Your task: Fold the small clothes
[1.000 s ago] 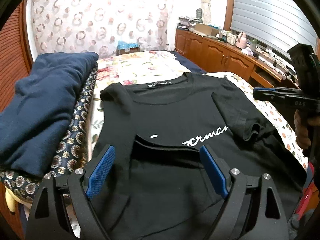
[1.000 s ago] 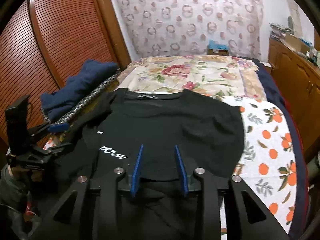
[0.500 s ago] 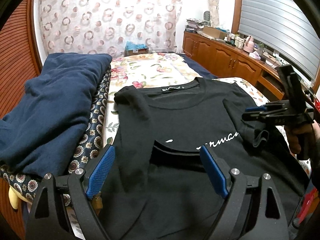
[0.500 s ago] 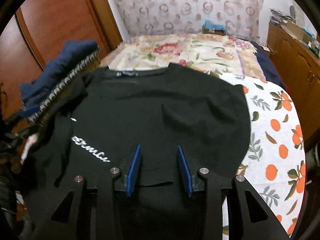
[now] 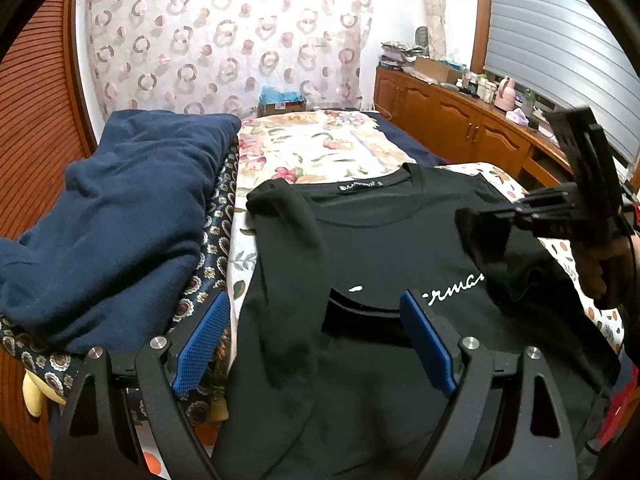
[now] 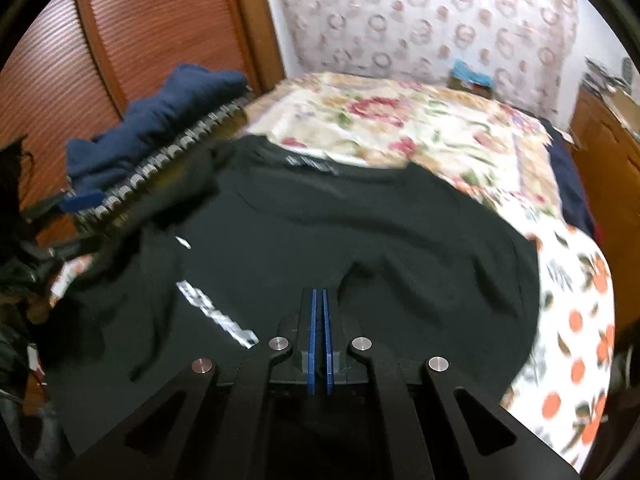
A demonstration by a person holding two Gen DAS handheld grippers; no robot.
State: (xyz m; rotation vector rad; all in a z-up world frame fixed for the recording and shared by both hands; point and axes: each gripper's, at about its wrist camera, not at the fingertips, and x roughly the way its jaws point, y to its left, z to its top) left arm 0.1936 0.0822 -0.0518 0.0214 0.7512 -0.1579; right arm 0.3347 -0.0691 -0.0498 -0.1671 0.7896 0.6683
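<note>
Since a second ago the right gripper point(image 6: 319, 296) has snapped its blue pads together, pinching the folded right sleeve of the black cotton T-shirt with white script lettering point(image 5: 384, 248) and lifting that fabric off the shirt's front. The left gripper point(image 5: 316, 320) hangs wide open above the lower hem, clasping nothing. That shirt lies face up across the floral and orange-print bedspread point(image 5: 320, 148). Just beside its left edge sits a rumpled navy blue blanket point(image 5: 120, 208) on a paisley cushion point(image 5: 208, 260). A wooden cabinet point(image 5: 452, 116) cluttered with small items runs along the far right wall.
</note>
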